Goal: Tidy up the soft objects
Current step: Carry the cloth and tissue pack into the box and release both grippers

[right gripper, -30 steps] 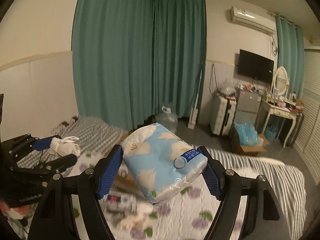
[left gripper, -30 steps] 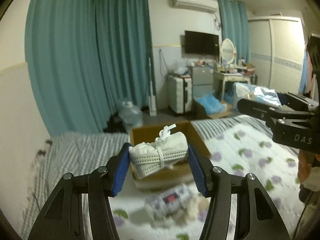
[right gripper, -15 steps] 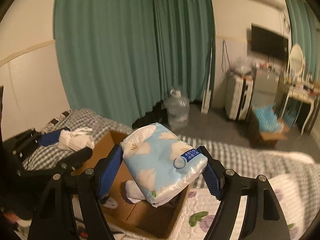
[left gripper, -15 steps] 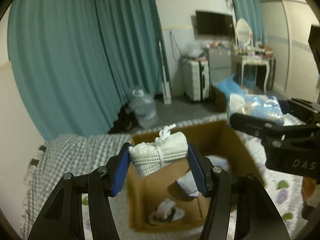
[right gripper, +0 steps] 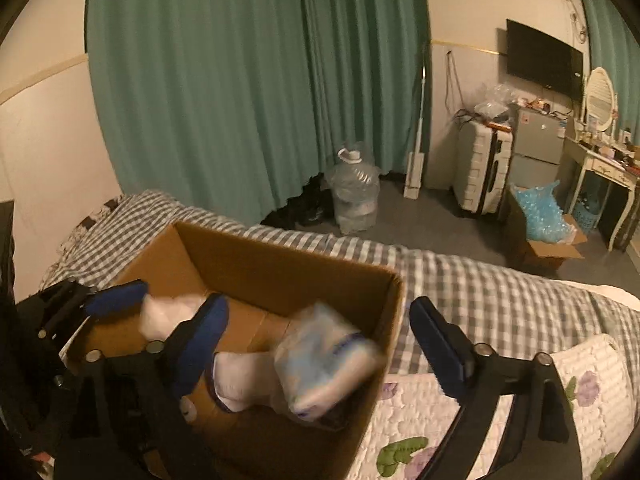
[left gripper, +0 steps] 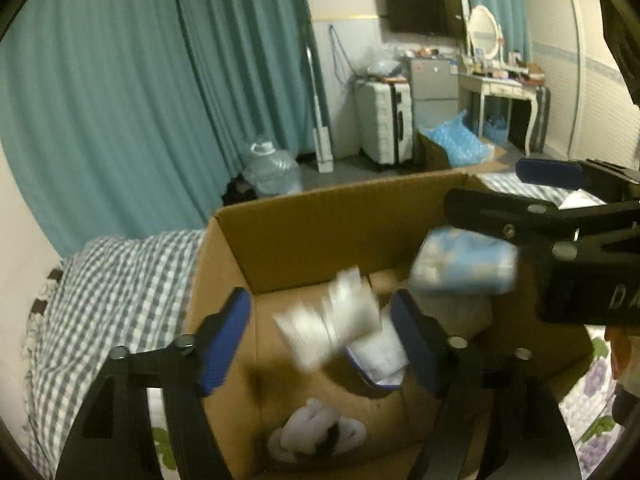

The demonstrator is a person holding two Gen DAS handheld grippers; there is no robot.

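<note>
**Cardboard box takes both soft bundles at once**

Both are dropped over the cardboard box (left gripper: 320,232). The left gripper (left gripper: 320,328) and right gripper (right gripper: 320,344) have just been opening; jaws stand apart, white bundle (left gripper: 332,320) and tissue pack (right gripper: 324,364) loose between them, inside the box walls. Grippers are best kept above the box until both settle.

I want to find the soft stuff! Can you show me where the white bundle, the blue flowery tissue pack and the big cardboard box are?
white bundle (left gripper: 328,320): left wrist view, its blurred middle, between the open pads.
tissue pack (right gripper: 326,360): right wrist view, its blurred front face.
cardboard box (left gripper: 332,236): left wrist view, inside of the far wall.
</note>
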